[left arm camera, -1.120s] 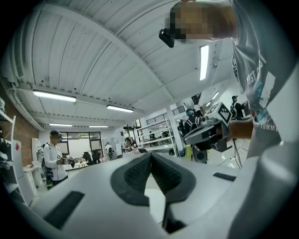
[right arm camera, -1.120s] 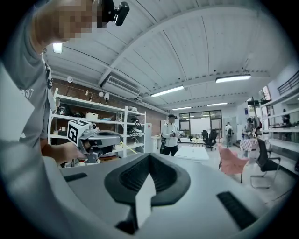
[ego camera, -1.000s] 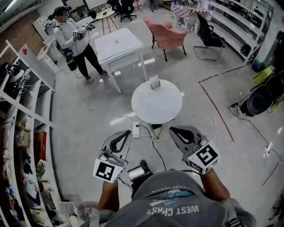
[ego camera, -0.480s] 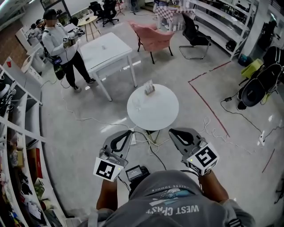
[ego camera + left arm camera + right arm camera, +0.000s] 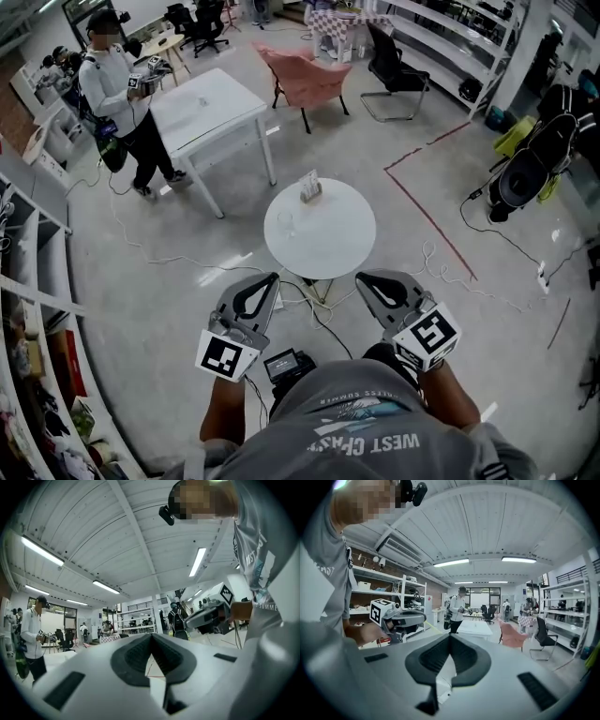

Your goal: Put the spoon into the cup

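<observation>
Tongs are sitting closed on both grippers: the left tongs (image 5: 269, 281) and the right tongs (image 5: 366, 281) are each pressing their ribbed black pads (image 5: 133, 656) together at the tips, gripping nothing, above a smooth grey floor (image 5: 169, 309). Ahead, well apart from both, a round white bench (image 5: 342, 239) is carrying the cup (image 5: 286, 223), a small clear glass standing upright left of centre. What the cup is holding is too small to tell. Near the bench's far rim a small tan stand (image 5: 310, 187) is holding pale upright pieces. The spoon is too small to pick out in any view. Beyond, a square white table (image 5: 202, 103) is standing beside a second person (image 5: 117, 89) in a pale top, who is holding a device in both hands. A pink chair (image 5: 309, 80) and a black chair (image 5: 394, 61) are standing near long white shelves (image 5: 450, 37).
</observation>
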Tool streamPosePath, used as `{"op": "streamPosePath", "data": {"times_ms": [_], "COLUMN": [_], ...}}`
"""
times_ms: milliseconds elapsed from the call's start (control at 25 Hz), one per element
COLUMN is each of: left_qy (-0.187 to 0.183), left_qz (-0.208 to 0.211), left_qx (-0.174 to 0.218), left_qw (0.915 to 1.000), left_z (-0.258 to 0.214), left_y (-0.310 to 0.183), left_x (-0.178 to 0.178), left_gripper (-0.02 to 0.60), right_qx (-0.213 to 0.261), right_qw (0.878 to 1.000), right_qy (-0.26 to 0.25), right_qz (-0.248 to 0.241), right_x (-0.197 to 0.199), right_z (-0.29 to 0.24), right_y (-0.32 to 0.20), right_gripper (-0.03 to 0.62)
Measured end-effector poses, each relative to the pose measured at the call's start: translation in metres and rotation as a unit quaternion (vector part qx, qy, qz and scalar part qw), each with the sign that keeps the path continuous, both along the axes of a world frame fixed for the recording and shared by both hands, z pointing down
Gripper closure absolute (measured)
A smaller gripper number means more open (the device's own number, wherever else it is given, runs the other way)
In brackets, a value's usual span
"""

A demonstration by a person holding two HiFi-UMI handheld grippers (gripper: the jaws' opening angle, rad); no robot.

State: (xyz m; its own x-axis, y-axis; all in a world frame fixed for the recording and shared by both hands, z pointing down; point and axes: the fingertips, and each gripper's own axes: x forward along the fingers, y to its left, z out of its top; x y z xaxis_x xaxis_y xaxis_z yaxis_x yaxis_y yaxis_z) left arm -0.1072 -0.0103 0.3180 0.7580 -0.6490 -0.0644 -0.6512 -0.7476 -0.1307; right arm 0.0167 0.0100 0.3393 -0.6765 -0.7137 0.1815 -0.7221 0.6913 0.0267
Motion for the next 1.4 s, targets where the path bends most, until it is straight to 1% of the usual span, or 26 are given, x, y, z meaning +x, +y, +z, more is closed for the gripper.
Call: {"op": "streamPosePath", "data": {"times_ms": [160, 240, 320, 440, 520, 640, 760, 880, 1000, 1120, 1200, 1280, 1400], "left_qy": [0.007, 0.003, 0.003, 0.004, -0.003, -0.014, -0.015, -0.020, -0.030, -0.034, -0.034, -0.032, -0.033], "left_qz": [-0.002, -0.007, -0.015, -0.034, -0.050, -0.070, -0.091, -0.113, -0.132, -0.149, -0.158, -0.162, -0.160], "left_qx": [-0.010, -0.014, -0.017, -0.022, -0.025, -0.024, -0.020, -0.021, -0.022, -0.023, -0.027, -0.032, -0.040], "left_qw": [0.9999, 0.9999, 0.9997, 0.9992, 0.9984, 0.9972, 0.9956, 0.9931, 0.9906, 0.9881, 0.9865, 0.9857, 0.9858], "left_z": [0.001, 0.003, 0.001, -0.003, -0.002, -0.003, -0.009, -0.011, -0.010, -0.011, -0.010, -0.008, -0.002], "left_y": [-0.006, -0.010, -0.014, -0.016, -0.020, -0.027, -0.032, -0.040, -0.045, -0.048, -0.052, -0.057, -0.066], "left_x": [-0.002, 0.000, 0.002, -0.001, -0.001, 0.003, 0.011, 0.021, 0.035, 0.043, 0.043, 0.041, 0.034], "left_gripper": [0.576, 0.577, 0.577, 0.576, 0.575, 0.577, 0.576, 0.576, 0.576, 0.577, 0.575, 0.577, 0.577], "right_qx": [0.007, -0.008, -0.007, -0.002, 0.002, -0.011, -0.020, 0.000, -0.001, 0.008, 0.000, -0.018, -0.008], "right_qw": [1.000, 1.000, 1.000, 0.999, 0.998, 0.997, 0.995, 0.993, 0.990, 0.986, 0.985, 0.986, 0.986], "right_qy": [0.005, 0.001, 0.000, -0.004, -0.010, -0.020, -0.026, -0.030, -0.034, -0.035, -0.036, -0.037, -0.035], "right_qz": [-0.005, -0.004, -0.017, -0.043, -0.056, -0.073, -0.089, -0.116, -0.138, -0.162, -0.168, -0.164, -0.163], "right_x": [-0.001, 0.002, 0.000, -0.006, -0.005, -0.001, 0.007, 0.016, 0.025, 0.029, 0.029, 0.028, 0.026], "right_z": [-0.002, -0.002, -0.002, -0.004, -0.007, -0.005, -0.004, -0.008, -0.008, -0.007, -0.006, -0.004, -0.002], "right_y": [-0.006, -0.012, -0.019, -0.029, -0.038, -0.048, -0.060, -0.077, -0.085, -0.093, -0.100, -0.106, -0.113], "right_gripper": [0.592, 0.592, 0.591, 0.591, 0.592, 0.591, 0.591, 0.591, 0.592, 0.591, 0.592, 0.592, 0.592]}}
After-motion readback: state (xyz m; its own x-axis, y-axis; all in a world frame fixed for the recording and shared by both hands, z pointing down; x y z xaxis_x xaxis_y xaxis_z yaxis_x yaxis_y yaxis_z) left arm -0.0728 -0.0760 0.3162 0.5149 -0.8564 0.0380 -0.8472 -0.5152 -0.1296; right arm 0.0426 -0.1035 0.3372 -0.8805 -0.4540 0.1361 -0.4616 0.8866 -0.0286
